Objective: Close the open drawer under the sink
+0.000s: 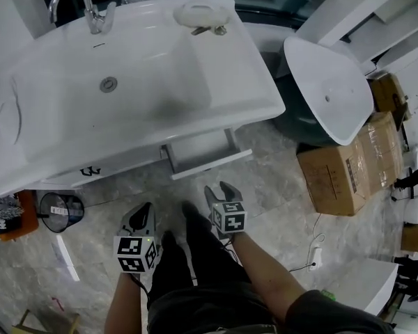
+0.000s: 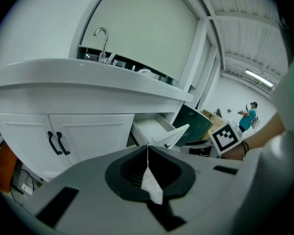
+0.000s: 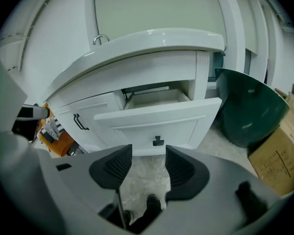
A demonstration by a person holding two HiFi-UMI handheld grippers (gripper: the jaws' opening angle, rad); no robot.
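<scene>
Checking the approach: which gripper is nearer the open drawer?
Right. The right gripper faces the drawer front, close before it; the left gripper is farther back, off to the left.

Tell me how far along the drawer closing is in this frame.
Nothing looks done yet: the drawer under the sink stands pulled out, its inside showing. In hand: the right claw, open and empty, faces the drawer front near its dark knob without touching it; the left claw is shut, off to one side. Left: reach the front and push the drawer fully in.
</scene>
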